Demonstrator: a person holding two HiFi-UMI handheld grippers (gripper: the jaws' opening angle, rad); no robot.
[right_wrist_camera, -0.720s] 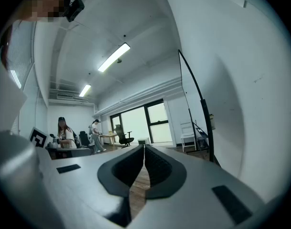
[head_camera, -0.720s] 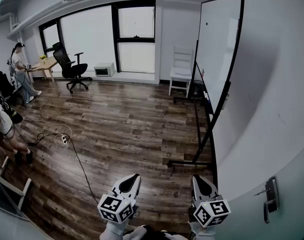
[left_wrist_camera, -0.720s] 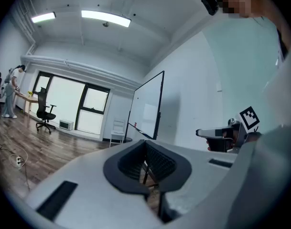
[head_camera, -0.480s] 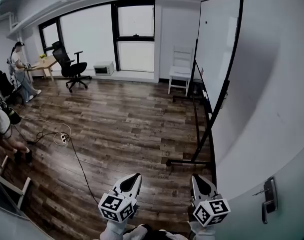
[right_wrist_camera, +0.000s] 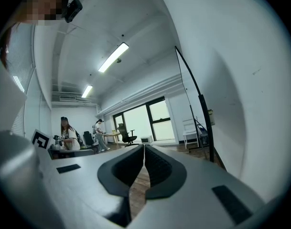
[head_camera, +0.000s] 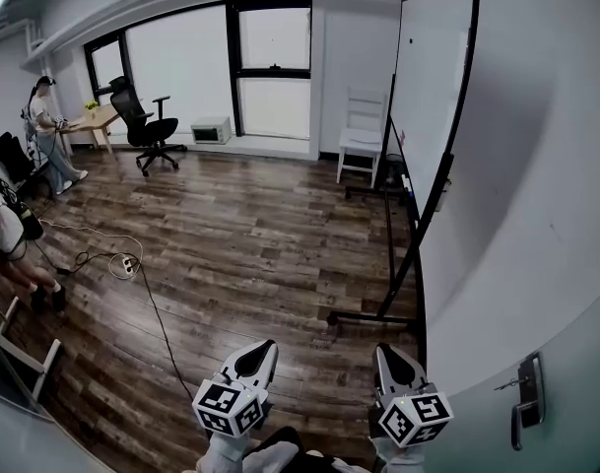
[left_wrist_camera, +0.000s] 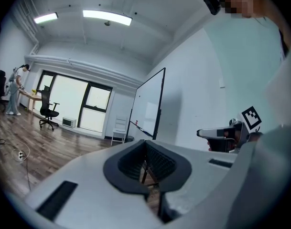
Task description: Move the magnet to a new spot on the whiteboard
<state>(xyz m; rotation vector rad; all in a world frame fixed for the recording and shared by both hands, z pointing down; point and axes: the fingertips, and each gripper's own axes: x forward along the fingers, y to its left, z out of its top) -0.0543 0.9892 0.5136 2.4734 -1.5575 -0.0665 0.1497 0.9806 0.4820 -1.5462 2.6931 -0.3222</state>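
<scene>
The whiteboard (head_camera: 428,106) stands on a wheeled frame along the right wall, seen at a steep angle. A small dark dot, the magnet (head_camera: 411,39), sits high on its face. Both grippers are low in the head view and far from the board. My left gripper (head_camera: 260,355) is shut and holds nothing; its own view shows its jaws (left_wrist_camera: 146,149) closed, with the whiteboard (left_wrist_camera: 147,106) well ahead. My right gripper (head_camera: 390,358) is also shut and empty, its jaws (right_wrist_camera: 144,149) pointing past the whiteboard's edge (right_wrist_camera: 198,113).
A white chair (head_camera: 363,138) stands beside the board's far end. An office chair (head_camera: 147,126) and a desk are at the back left, with a white box (head_camera: 211,129) under the window. A cable (head_camera: 132,264) crosses the wood floor. Two people (head_camera: 45,136) stand at left. A door handle (head_camera: 528,402) is close at right.
The head view has shifted slightly. Both grippers stay shut and in nearly the same place at the bottom of the frame.
</scene>
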